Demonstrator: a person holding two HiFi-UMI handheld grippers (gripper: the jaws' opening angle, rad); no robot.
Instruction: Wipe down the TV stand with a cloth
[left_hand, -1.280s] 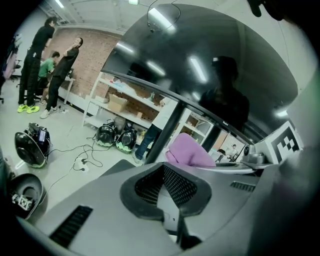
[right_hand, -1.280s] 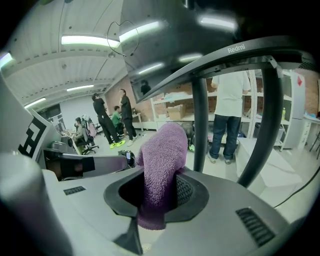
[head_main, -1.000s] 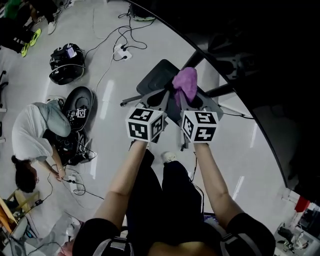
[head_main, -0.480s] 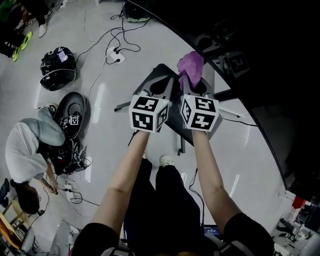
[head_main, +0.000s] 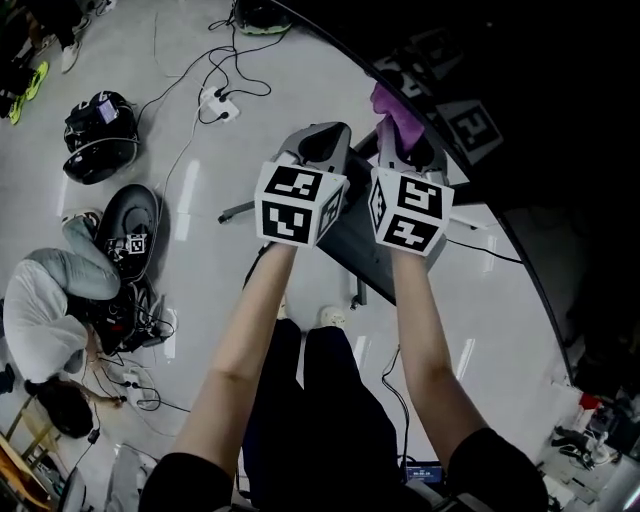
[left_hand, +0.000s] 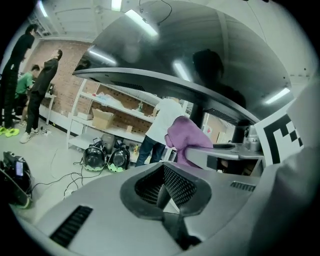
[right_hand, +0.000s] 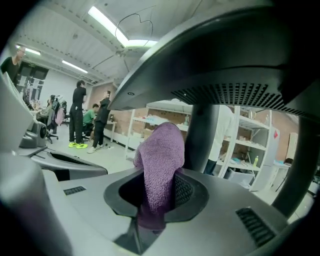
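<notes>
Head view first: what takes up the most room?

The pale floor (head_main: 200, 230), and the big curved black TV (head_main: 520, 120) sweeping across the upper right. Under its edge sits the TV stand (head_main: 355, 245), dark, with thin legs spreading over the floor.

Does the stand show anywhere else?

Yes, the right gripper view has its dark column (right_hand: 205, 135) rising to the TV's vented back.

Anything else on the floor?

A person (head_main: 40, 310) crouches at the left among cables (head_main: 215, 100), near two black helmets (head_main: 100, 135).

And the grippers?

Both are held out side by side above the stand's base. The left gripper (head_main: 315, 140) has its jaws pressed together with nothing between them, which its own view makes plain (left_hand: 162, 185). The right gripper (head_main: 405, 140) is clamped on the cloth (head_main: 395, 105).

Where does the cloth sit?

It is purple, pinched at its lower end between the right jaws (right_hand: 157, 190) and standing up out of them (right_hand: 160, 155), just beside the column. Whether it touches the column I cannot tell. The left gripper view catches it too (left_hand: 187, 140), off to the right.
</notes>
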